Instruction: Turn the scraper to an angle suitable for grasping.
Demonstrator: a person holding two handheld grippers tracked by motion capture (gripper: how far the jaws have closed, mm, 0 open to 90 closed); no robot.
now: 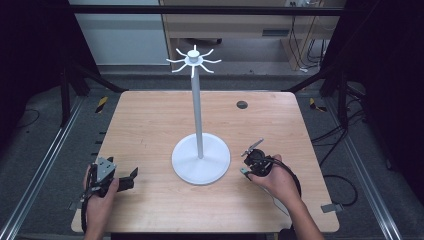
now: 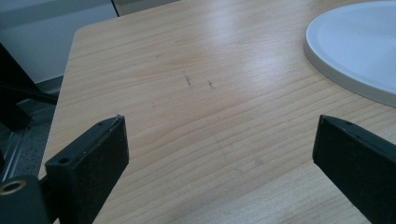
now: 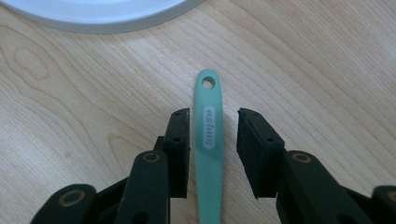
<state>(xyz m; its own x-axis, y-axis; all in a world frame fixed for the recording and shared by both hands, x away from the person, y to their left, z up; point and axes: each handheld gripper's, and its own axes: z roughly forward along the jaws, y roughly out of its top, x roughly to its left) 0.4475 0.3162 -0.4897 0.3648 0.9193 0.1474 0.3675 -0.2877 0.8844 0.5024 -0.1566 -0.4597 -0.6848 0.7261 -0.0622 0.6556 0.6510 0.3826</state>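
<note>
Grasp pending: right gripper [image 3: 214,140] jaws part-open astride teal handle [image 3: 208,154] lying flat on surface [image 3: 327,60] near stand base [image 3: 98,14], so close squarely below the hang hole; left gripper [image 2: 219,154] wide open, empty.

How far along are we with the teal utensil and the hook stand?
Nothing looks done: the stand's hooks are bare. In hand: the right gripper straddles the teal handle lying on the table, jaws open with a gap on each side. The left gripper rests open near the stand's base. Left: grip, lift, probably hang.
</note>
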